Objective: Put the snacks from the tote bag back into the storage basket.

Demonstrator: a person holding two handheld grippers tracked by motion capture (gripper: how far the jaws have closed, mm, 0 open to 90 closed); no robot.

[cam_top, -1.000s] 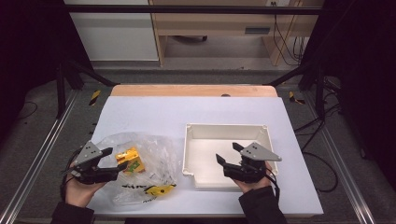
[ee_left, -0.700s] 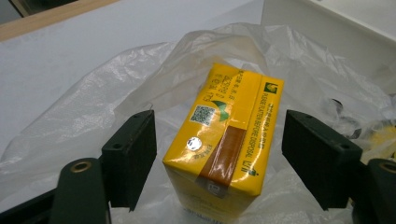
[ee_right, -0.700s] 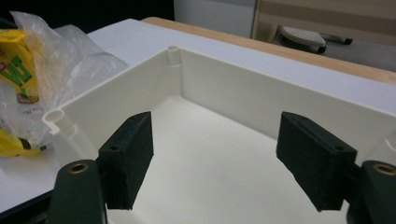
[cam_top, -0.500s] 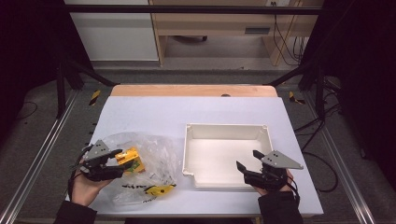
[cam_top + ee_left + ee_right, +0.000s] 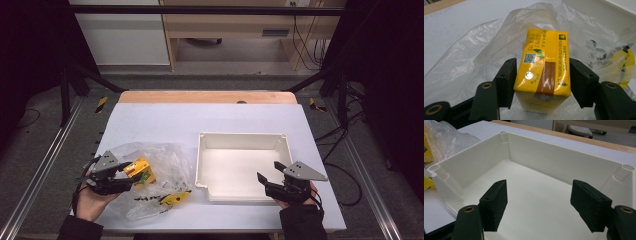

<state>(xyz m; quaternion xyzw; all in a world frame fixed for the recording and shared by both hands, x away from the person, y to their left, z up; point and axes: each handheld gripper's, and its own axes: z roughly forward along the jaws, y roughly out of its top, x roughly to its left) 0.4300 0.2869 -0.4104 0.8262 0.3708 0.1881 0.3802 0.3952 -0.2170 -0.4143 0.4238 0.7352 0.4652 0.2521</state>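
A yellow drink carton [image 5: 139, 170] lies in a crumpled clear plastic bag [image 5: 165, 160] at the table's front left. My left gripper [image 5: 131, 175] has just been closing its jaws with the carton between them. In the left gripper view both black pads touch the sides of the carton [image 5: 544, 65], so the left gripper [image 5: 542, 72] is shut on it. My right gripper [image 5: 268, 170] hovers open at the near right corner of the white tray [image 5: 242, 135]. Nothing is between the jaws of the right gripper [image 5: 539, 192], which look into the bare tray [image 5: 554, 162].
A second yellow packet [image 5: 174, 198] lies in the bag near the front edge, also seen as a packet [image 5: 627, 62] behind plastic folds. The bag's folds [image 5: 474, 50] surround the carton. A wooden strip [image 5: 205, 96] borders the table's far edge.
The left gripper's jaws have closed in onto the yellow carton. The right gripper has moved right and nearer the front edge, from over the tray's middle to its near right corner.
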